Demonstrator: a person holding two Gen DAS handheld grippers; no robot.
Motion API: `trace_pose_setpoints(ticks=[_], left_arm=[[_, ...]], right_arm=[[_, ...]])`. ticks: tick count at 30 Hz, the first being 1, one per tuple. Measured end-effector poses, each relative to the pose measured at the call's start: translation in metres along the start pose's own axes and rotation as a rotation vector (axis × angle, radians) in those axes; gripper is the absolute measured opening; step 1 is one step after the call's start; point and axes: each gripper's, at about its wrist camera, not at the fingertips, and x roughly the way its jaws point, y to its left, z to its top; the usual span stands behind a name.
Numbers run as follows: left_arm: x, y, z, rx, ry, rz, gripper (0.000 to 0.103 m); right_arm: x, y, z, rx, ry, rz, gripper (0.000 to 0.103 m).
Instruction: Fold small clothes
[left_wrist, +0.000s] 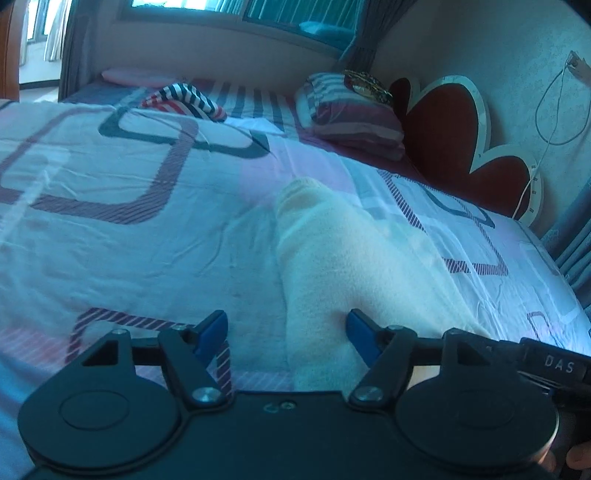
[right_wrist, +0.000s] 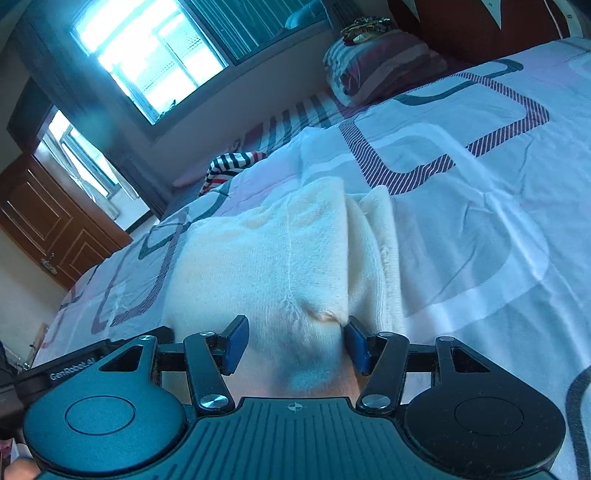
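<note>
A cream knitted garment (left_wrist: 332, 251) lies on the patterned bedsheet (left_wrist: 129, 221), stretching away from me. My left gripper (left_wrist: 286, 332) is open, its blue fingers on either side of the garment's near edge; the right finger (left_wrist: 360, 334) touches the cloth. In the right wrist view the same garment (right_wrist: 266, 258) lies folded over itself, with a second layer showing at its right side (right_wrist: 376, 243). My right gripper (right_wrist: 293, 341) is open, jaws wide, straddling the garment's near end; its right finger (right_wrist: 356, 343) presses at a pucker in the knit.
A striped red, white and navy garment (left_wrist: 184, 99) lies at the far side of the bed. A striped pillow (left_wrist: 351, 114) rests against a red heart-shaped headboard (left_wrist: 454, 133). A white cable (left_wrist: 554, 118) hangs on the wall. A window (right_wrist: 147, 55) and wooden door (right_wrist: 48, 221) stand beyond.
</note>
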Motion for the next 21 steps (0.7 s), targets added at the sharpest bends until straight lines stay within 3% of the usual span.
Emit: trace_pose_setpoints(ticks=[2, 6, 10, 17, 21], left_arm=[[0.002, 0.005, -0.001, -0.025, 0.007, -0.009, 0.073], [-0.001, 0.003, -0.001, -0.013, 0.007, -0.005, 0.074], [-0.011, -0.008, 0.002, 0.012, -0.003, -0.022, 0.071], [-0.001, -0.027, -0.013, 0.064, 0.047, -0.031, 0.075], [0.002, -0.017, -0.014, 0.014, 0.059, -0.033, 0.078]], right_arm=[[0.002, 0.003, 0.000, -0.013, 0.015, 0.002, 0.026], [0.005, 0.007, -0.001, -0.035, 0.016, -0.025, 0.012], [-0.015, 0.014, 0.005, -0.075, -0.020, -0.028, 0.010], [-0.020, -0.017, -0.002, -0.027, 0.029, -0.074, 0.011], [-0.031, -0.022, 0.000, 0.013, 0.009, -0.042, 0.026]])
